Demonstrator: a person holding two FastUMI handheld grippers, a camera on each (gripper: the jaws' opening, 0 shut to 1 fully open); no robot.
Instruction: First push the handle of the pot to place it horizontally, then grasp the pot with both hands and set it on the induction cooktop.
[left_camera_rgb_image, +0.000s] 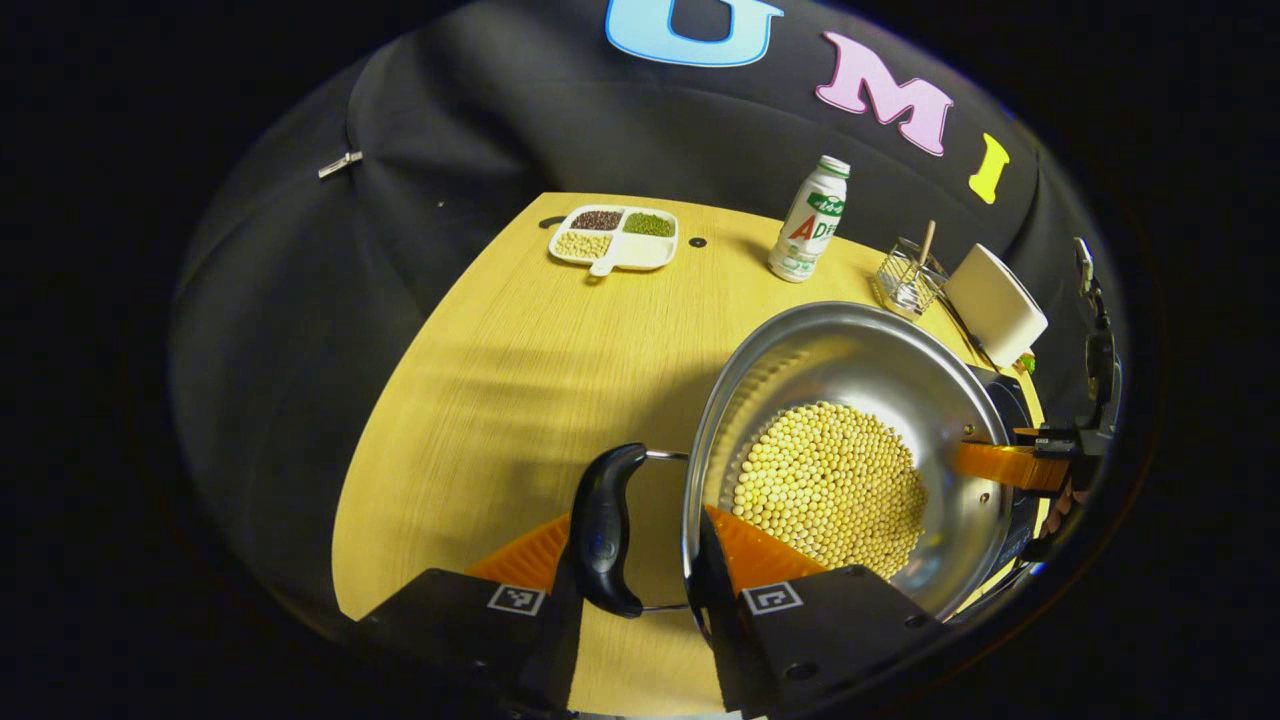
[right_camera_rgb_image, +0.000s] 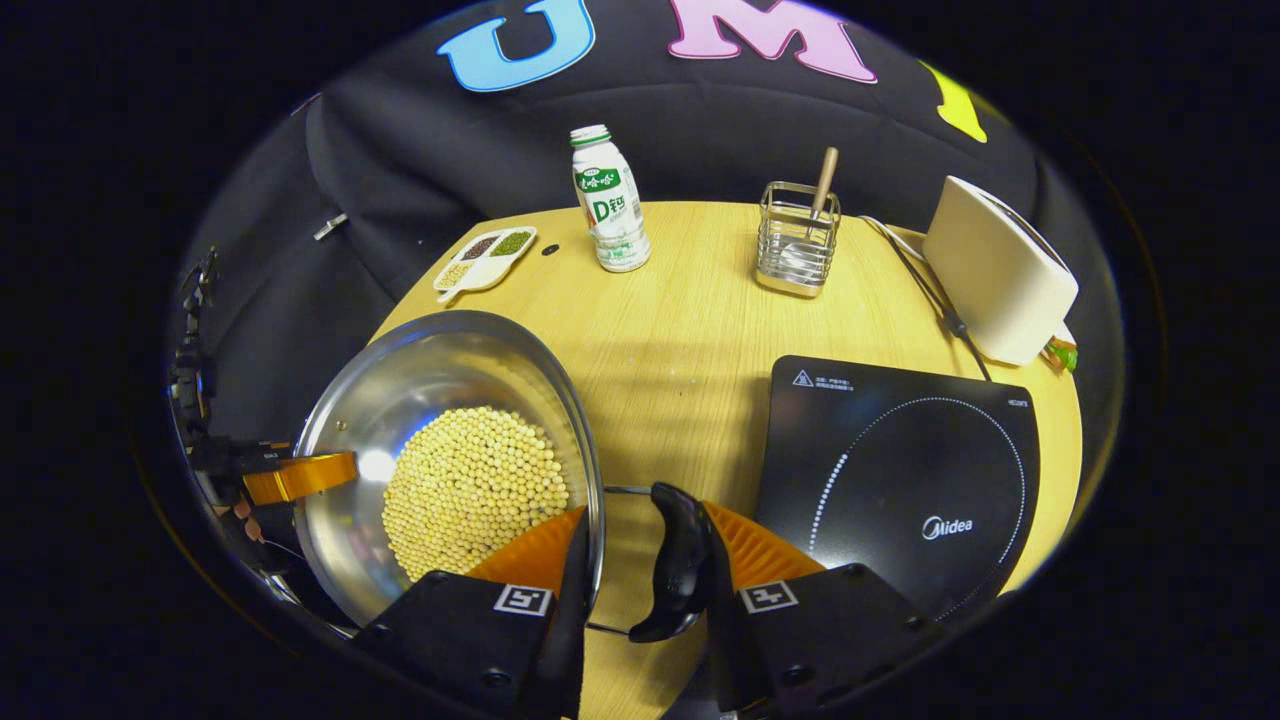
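A steel pot (left_camera_rgb_image: 850, 350) holding soybeans (left_camera_rgb_image: 830, 485) fills the right of the left gripper view. My left gripper (left_camera_rgb_image: 640, 520) is shut on it: one finger lies outside the black side handle (left_camera_rgb_image: 605, 530), the other inside the rim. My right gripper (right_camera_rgb_image: 645, 515) holds the opposite black handle (right_camera_rgb_image: 680, 570) the same way, with one finger inside the pot (right_camera_rgb_image: 440, 360). Each gripper shows far off in the other's view, the right gripper (left_camera_rgb_image: 1010, 465) and the left gripper (right_camera_rgb_image: 300, 475). The black induction cooktop (right_camera_rgb_image: 900, 480) lies right of the pot, with bare table between them.
On the wooden table (right_camera_rgb_image: 680, 330) stand a white drink bottle (right_camera_rgb_image: 608, 200), a wire holder with a wooden utensil (right_camera_rgb_image: 797, 240), a white appliance (right_camera_rgb_image: 995, 270) with its cord, and a divided dish of beans (left_camera_rgb_image: 613, 237) at the far edge.
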